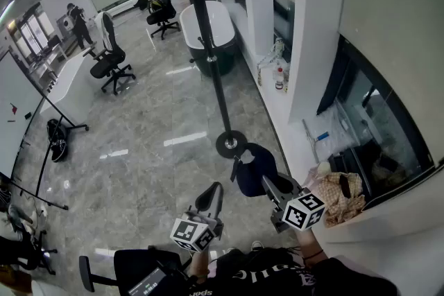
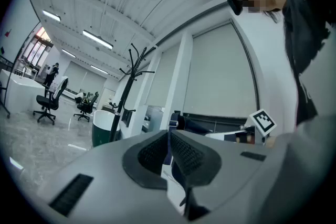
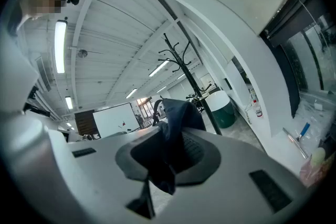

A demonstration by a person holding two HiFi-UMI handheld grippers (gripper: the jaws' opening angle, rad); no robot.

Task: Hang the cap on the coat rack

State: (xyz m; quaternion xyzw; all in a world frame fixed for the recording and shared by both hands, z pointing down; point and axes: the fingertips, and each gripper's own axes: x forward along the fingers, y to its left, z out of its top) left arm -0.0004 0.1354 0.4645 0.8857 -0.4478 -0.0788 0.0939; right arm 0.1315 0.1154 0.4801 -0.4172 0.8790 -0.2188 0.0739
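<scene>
Head view and both gripper views, carrying stage. The right tool [image 3: 169, 140] has its jaws drawn narrow on a fold of the dark navy cap [image 1: 257, 160]. The cap hangs lower centre of the head view, above the polished floor [image 1: 152, 149] and just beside the round base of the black coat rack [image 1: 210, 59]. Which part of the cap is pinched, band or crown edge, is probably not decidable here, since the fabric bunches between the pads. The left tool [image 2: 169, 136] sits lower centre-left in the head view, jaws together with nothing between them. The rack's hooks [image 3: 176, 56] branch at the pole's top, in the upper centre of the frame and well above the cap. The next move appears to call for lifting the cap to hook height, with its opening turned towards a prong, before the right jaws let go.
</scene>
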